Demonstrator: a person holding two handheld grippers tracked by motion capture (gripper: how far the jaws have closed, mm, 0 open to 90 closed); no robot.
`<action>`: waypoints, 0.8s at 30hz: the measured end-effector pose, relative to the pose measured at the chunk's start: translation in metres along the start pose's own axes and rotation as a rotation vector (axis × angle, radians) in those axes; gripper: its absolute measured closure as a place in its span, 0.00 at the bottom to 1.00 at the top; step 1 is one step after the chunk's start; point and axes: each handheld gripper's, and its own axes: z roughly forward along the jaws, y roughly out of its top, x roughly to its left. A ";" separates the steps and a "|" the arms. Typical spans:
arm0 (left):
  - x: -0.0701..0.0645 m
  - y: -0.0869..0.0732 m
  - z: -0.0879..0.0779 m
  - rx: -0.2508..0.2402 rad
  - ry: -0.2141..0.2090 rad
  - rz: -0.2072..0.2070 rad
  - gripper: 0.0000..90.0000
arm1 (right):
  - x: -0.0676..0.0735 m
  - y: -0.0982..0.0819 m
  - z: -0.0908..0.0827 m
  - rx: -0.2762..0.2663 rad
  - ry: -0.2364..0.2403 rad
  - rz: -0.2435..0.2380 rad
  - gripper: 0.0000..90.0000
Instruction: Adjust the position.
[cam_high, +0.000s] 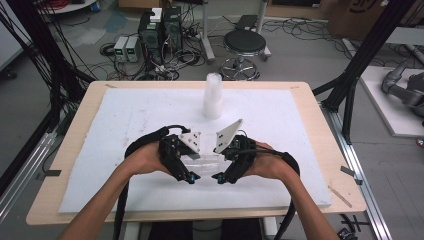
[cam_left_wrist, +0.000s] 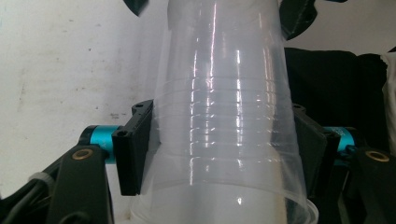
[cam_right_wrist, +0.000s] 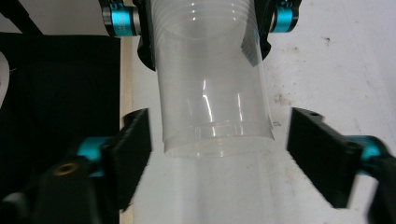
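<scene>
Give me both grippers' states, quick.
Left gripper: shut on the clear cup.
Right gripper: open, jaws either side of the cup's base, not touching.

A clear, glossy plastic cup (cam_left_wrist: 224, 121), ribbed with fine rings, is seen between matt black plastic pads (cam_left_wrist: 133, 149). Shiny blue metal sleeves (cam_left_wrist: 100, 137) are fitted behind them. The table (cam_high: 75, 200) is made of pale, smooth wood and is covered by a white, matt, slightly scuffed foam sheet (cam_high: 280, 130). A frosted plastic cup stack (cam_high: 212, 97) is set at 12 o'clock.
</scene>
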 end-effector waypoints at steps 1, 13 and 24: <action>0.000 0.000 0.000 0.001 0.000 0.004 0.36 | 0.000 0.000 0.000 -0.003 0.008 -0.006 0.31; 0.000 -0.001 0.000 -0.010 -0.003 0.029 0.31 | 0.000 0.001 0.000 -0.014 0.027 -0.025 0.48; -0.001 -0.001 -0.006 -0.087 -0.019 0.079 0.06 | -0.001 -0.001 -0.002 -0.017 0.030 -0.009 0.48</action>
